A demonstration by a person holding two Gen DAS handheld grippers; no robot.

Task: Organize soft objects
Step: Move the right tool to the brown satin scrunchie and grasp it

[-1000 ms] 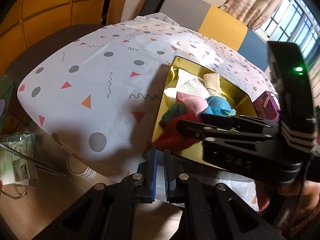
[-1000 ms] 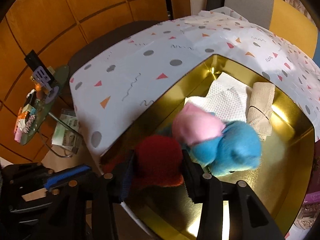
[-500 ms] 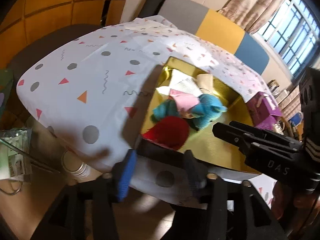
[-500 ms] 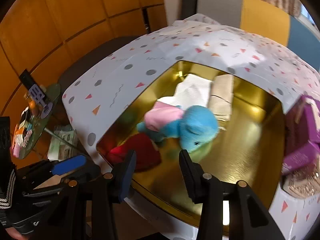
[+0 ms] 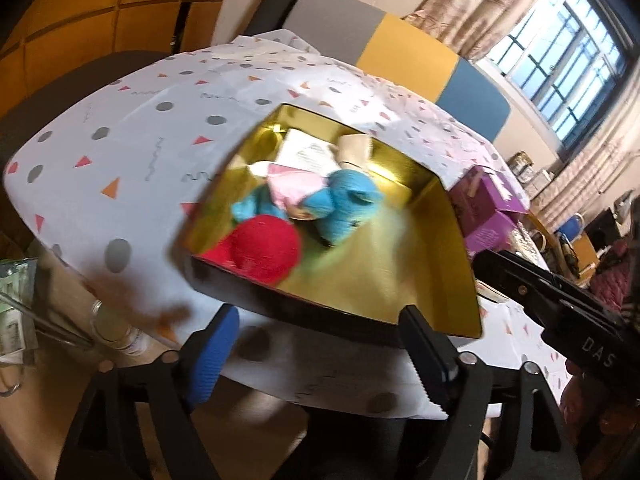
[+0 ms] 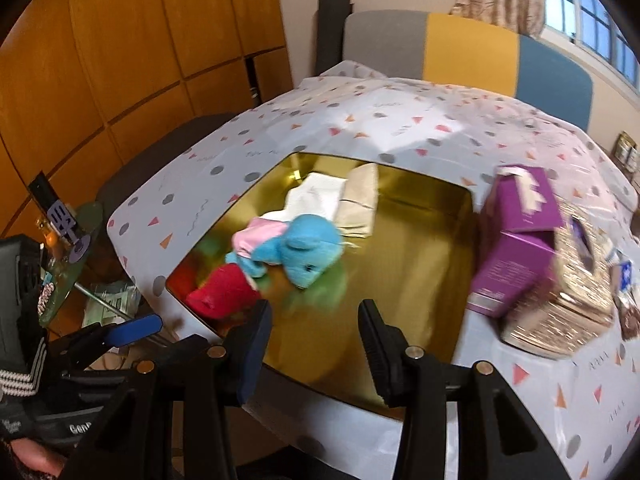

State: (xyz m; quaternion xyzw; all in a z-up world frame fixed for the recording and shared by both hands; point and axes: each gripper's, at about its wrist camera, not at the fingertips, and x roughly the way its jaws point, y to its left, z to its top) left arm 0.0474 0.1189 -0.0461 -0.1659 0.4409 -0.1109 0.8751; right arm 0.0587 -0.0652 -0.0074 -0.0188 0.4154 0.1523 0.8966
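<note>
A gold tray (image 5: 420, 276) (image 6: 420, 248) sits on the patterned tablecloth. In it lie a red soft ball (image 5: 266, 248) (image 6: 222, 292), a blue plush toy (image 5: 344, 204) (image 6: 304, 248), a pink cloth (image 5: 294, 186) (image 6: 256, 234), a white cloth (image 6: 316, 196) and a beige cloth (image 6: 360, 200). My left gripper (image 5: 320, 356) is open and empty, just short of the tray's near rim. My right gripper (image 6: 316, 336) is open and empty over the tray's near edge.
Purple boxes (image 6: 516, 240) (image 5: 484, 212) and a glittery box (image 6: 568, 292) stand right of the tray. A glass side table with clutter (image 6: 60, 260) is at the left. A grey, yellow and blue sofa back (image 6: 468, 48) is behind the table.
My right gripper let go of the red ball and drew back from the tray. My left gripper opened from shut and both views pulled away and up.
</note>
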